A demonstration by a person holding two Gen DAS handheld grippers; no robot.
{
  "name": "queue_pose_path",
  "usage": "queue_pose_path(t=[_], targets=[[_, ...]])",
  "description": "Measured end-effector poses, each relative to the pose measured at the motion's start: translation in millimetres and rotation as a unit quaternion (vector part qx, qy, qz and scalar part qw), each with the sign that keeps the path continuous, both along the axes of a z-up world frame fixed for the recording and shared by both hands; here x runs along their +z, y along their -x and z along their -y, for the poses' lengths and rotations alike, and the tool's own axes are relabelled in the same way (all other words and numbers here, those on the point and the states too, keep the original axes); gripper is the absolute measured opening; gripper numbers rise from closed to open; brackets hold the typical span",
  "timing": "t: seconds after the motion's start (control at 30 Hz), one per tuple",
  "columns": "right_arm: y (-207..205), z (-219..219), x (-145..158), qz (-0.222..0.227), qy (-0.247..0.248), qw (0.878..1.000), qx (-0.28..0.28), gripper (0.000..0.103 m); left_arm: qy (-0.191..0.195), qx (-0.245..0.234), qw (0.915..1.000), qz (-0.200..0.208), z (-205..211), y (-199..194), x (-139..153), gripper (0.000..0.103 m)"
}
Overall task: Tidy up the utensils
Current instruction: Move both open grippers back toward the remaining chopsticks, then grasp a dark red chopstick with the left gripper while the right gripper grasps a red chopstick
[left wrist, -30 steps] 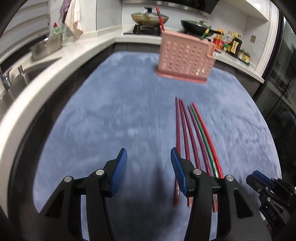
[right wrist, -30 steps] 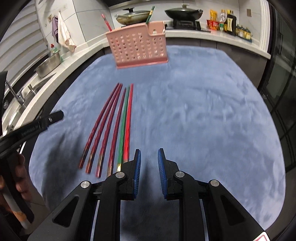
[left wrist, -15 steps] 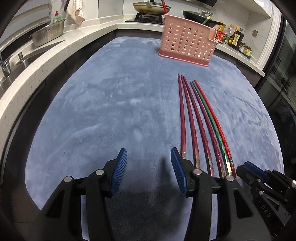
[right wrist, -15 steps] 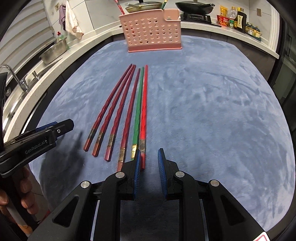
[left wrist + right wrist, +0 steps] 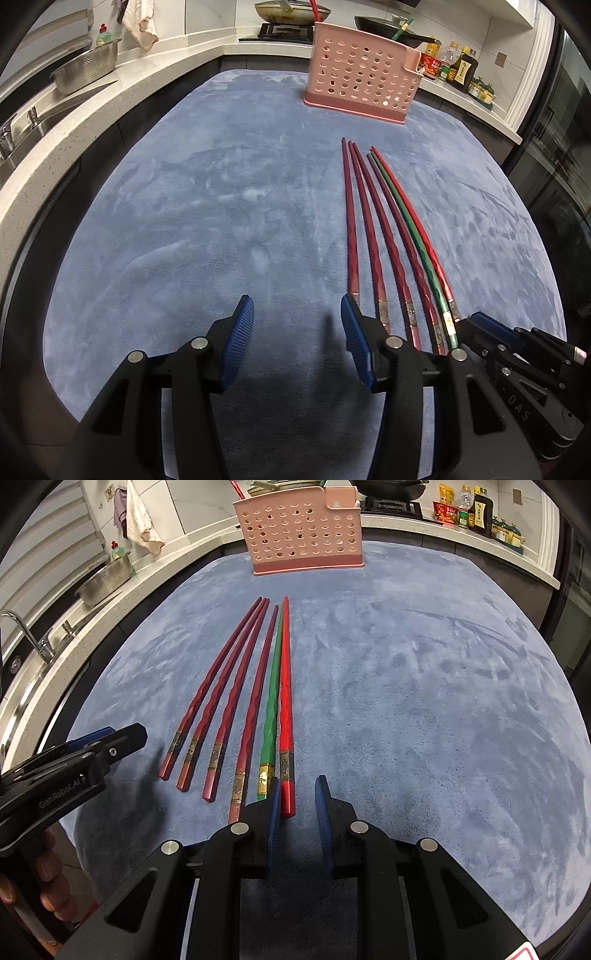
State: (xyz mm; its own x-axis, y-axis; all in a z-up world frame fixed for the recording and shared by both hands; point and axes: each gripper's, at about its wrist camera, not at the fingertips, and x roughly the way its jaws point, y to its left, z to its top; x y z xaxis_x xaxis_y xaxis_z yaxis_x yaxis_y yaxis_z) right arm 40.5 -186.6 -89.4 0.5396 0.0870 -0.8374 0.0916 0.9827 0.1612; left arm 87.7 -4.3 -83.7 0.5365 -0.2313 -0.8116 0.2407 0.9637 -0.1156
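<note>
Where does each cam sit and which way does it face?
Left wrist: on the left gripper, angled down at blue mat; jaws apart, right gripper at lower right.
Right wrist: on the right gripper, over the chopsticks' near ends; left gripper, hand.
Shared: six chopsticks, perforated pink holder.

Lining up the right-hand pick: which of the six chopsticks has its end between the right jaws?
The bright red chopstick, outermost on the right of the row, beside the only green chopstick. Its butt end lies between the open jaws of the right gripper; the four dark red ones lie further left.

Six chopsticks (image 5: 373,236) lie beside the parted, empty left claw (image 5: 297,314).
</note>
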Motion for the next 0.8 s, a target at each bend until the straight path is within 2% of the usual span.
queue_pose_path(t=[0.43, 0.8], targets=[[-6.9, -3.4, -2.7, -0.002, 0.008, 1.0, 0.004, 0.018, 0.001, -0.03, 0.9996, -0.003, 18.4, 6.6, -2.2, 0.047], [-8.8, -4.2, -4.2, 0.001, 0.014, 1.0, 0.006, 0.009, -0.005, -0.032, 0.9994, -0.013, 22.6, 6.1, -15.2, 0.046]])
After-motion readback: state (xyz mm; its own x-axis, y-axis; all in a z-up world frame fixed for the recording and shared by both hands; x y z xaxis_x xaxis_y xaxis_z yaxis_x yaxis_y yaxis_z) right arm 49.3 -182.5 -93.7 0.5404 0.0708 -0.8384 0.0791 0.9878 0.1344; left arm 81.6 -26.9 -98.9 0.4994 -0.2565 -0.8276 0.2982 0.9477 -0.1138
